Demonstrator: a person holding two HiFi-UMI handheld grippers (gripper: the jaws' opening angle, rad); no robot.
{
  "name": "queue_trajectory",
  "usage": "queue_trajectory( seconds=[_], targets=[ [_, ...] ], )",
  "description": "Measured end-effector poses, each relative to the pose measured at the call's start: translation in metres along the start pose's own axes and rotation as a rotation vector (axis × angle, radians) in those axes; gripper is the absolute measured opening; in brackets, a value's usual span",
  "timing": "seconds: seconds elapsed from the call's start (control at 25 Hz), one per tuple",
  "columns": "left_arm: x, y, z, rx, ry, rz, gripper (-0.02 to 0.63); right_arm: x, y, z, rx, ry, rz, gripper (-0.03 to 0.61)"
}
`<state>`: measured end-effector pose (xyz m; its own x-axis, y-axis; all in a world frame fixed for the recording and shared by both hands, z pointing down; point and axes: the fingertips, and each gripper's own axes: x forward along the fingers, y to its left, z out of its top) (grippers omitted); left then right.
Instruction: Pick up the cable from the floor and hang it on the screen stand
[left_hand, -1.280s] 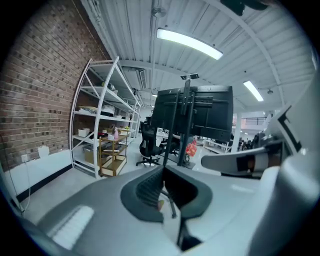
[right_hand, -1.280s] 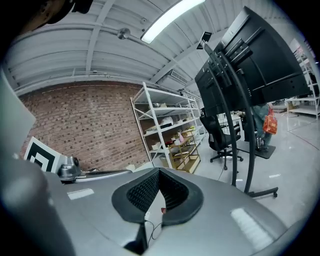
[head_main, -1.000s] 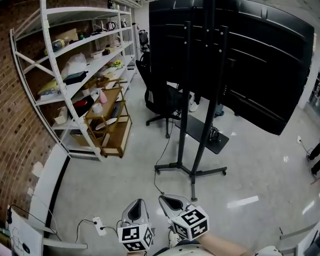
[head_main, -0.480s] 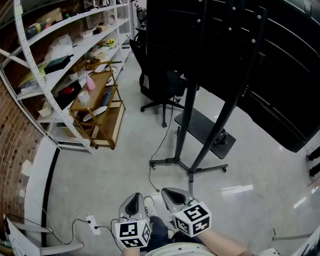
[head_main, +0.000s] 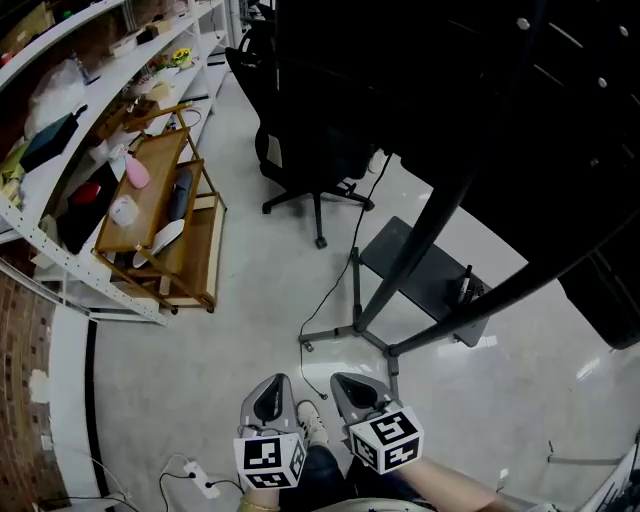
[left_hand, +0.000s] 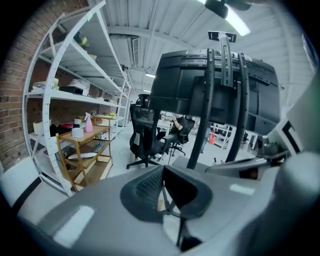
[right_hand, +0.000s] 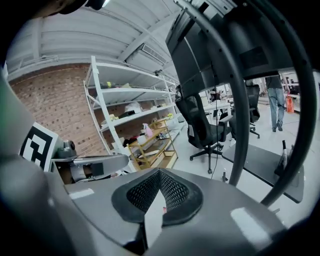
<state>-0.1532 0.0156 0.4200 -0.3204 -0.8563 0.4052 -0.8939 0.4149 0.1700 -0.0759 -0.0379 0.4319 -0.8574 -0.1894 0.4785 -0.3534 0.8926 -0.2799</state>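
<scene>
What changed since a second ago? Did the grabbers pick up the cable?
The view moved closer to the screen stand and tipped down; the shelves slid up and left. Nothing was grabbed. The left gripper and right gripper stay shut and empty, and the cable still lies on the floor.

Wooden cart (head_main: 192, 255) left of office chair (head_main: 300, 160), screen stand (head_main: 415, 265) right of chair, cable (head_main: 335, 285) on floor (head_main: 250, 340)
</scene>
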Motion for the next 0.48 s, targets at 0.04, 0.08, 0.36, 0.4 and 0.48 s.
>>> queue_trajectory(
  seconds=[0.04,0.08,0.36,0.4,0.48],
  targets=[
    [0.02,0.012,0.0,0.002,0.013,-0.005,0.006,0.021,-0.007,0.002,0.002,0.004,-0.018,-0.002],
    [0.038,0.024,-0.002,0.001,0.027,-0.009,0.006,0.041,-0.013,0.002,0.004,0.01,-0.033,-0.001],
    [0.157,0.073,-0.076,0.008,0.109,-0.037,0.008,0.183,-0.084,-0.056,0.097,0.137,-0.075,-0.002],
    [0.173,0.08,-0.09,0.005,0.112,-0.03,0.006,0.203,-0.1,-0.064,0.096,0.137,-0.091,-0.002],
    [0.207,0.096,-0.119,-0.006,0.116,-0.012,0.006,0.241,-0.136,-0.084,0.1,0.132,-0.138,-0.002]
  ],
)
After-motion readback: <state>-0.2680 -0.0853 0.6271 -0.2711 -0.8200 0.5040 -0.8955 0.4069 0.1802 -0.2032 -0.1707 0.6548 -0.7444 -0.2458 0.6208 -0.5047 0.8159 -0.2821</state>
